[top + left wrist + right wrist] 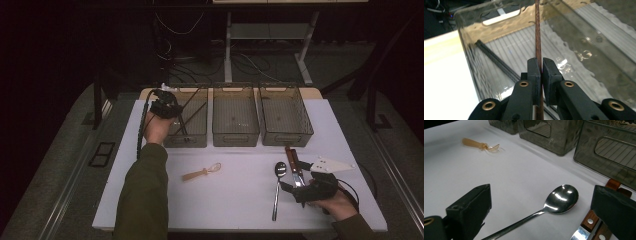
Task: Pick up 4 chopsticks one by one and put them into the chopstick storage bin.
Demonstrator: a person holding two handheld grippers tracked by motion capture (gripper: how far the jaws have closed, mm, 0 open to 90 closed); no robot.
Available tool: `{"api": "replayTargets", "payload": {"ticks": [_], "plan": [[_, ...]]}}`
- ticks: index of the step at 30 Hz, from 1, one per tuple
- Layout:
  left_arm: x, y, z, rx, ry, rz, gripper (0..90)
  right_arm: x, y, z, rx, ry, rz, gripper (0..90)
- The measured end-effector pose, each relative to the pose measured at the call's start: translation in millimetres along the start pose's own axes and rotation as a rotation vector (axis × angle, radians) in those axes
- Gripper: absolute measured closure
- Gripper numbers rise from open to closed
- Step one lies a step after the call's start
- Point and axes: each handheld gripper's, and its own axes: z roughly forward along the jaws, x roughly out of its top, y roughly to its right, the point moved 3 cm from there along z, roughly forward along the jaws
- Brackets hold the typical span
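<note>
Left tongs [541,72] clamp thin brown wooden stick [538,32] over leftmost clear ribbed plastic bin [499,18]; right tongs [544,205] wide around shiny steel spoon [561,198]

- I saw three bins [235,131] in a row at the table's [150,200] far side.
- Nearer, a whisk [202,173] lay left of the spoon [277,187] and knives [294,162].

Brown stick [538,37] in black tool [541,68]; smoky clear bin [499,23]; silver spoon [559,200]; white table [240,200].

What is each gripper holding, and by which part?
Left gripper pinches a thin brown stick low on its shaft; right gripper stands open, holding nothing.
</note>
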Motion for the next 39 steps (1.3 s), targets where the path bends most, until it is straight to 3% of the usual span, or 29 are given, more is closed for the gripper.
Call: {"api": "replayTargets", "payload": {"ticks": [9, 12, 17, 22, 28, 39], "plan": [[-5.8, 1.4, 6.8, 0.002, -0.014, -0.005, 84.3, 0.0, -0.4, 0.5, 0.000, -0.001, 0.002, 3.5], [-8.5, 1.0, 10.4, 0.004, -0.029, -0.024, 83.2, -0.2, -0.2, 0.6, 0.000, -0.003, 0.002, 3.5], [-8.7, 1.0, 9.8, 0.007, -0.029, -0.014, 71.0, -0.2, 0.4, 0.4, 0.002, -0.001, 0.002, 3.5], [-6.8, 1.9, 5.9, 0.000, -0.010, 0.000, 65.5, -0.2, 0.1, 0.5, 0.002, -0.002, 0.002, 3.5], [-2.9, 6.3, 0.9, -0.046, 0.016, 0.008, 55.5, -0.1, 0.2, 0.6, 0.000, -0.001, 0.002, 3.5], [0.0, 29.9, -10.4, -0.157, 0.024, 0.099, 41.8, 0.3, 0.7, 1.7, -0.004, -0.003, 0.012, 3.5]]}}
